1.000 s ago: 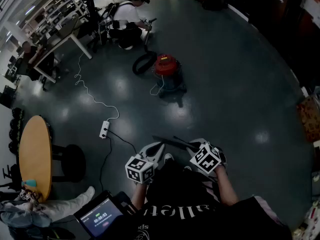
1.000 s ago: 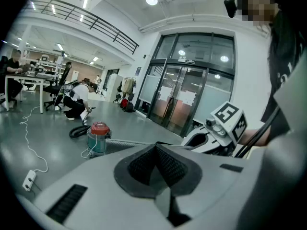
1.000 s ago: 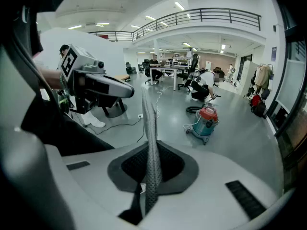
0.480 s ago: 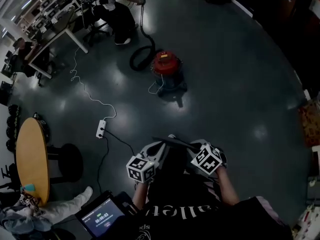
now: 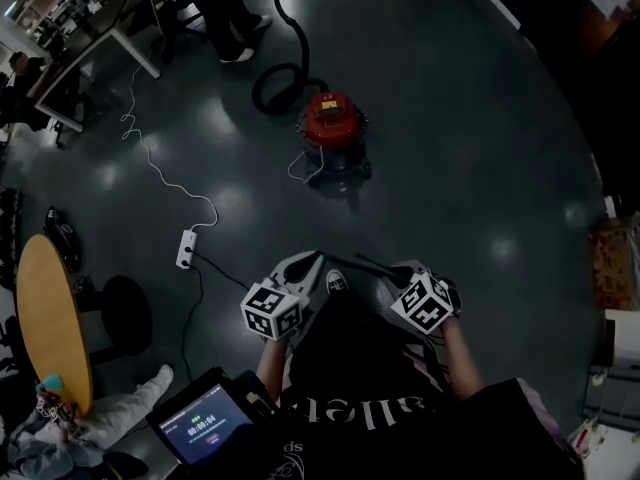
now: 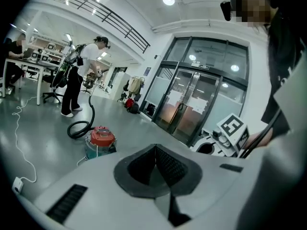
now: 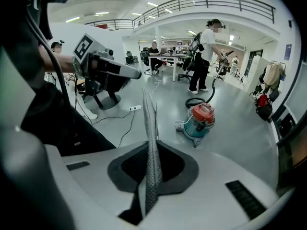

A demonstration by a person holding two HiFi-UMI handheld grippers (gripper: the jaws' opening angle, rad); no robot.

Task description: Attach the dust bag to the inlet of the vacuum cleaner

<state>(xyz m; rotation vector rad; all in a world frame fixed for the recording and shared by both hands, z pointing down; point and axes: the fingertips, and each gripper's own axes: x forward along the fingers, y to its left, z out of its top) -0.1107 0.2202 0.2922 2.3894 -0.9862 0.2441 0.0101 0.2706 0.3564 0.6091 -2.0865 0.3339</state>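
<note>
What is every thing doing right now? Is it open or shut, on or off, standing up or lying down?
left gripper: shut, nothing in it.
right gripper: shut, nothing in it.
vacuum cleaner: standing upright on the floor, red lid on.
hose: curled on the floor beside the vacuum cleaner.
power strip: lying flat, cables running from it.
tablet: screen lit.

People [image 7: 153,49] are sitting at desks [image 7: 168,56] in an open-plan office hall; a railed balcony [image 7: 216,0] is running overhead; glass doors [image 6: 192,104] are lining one wall.
</note>
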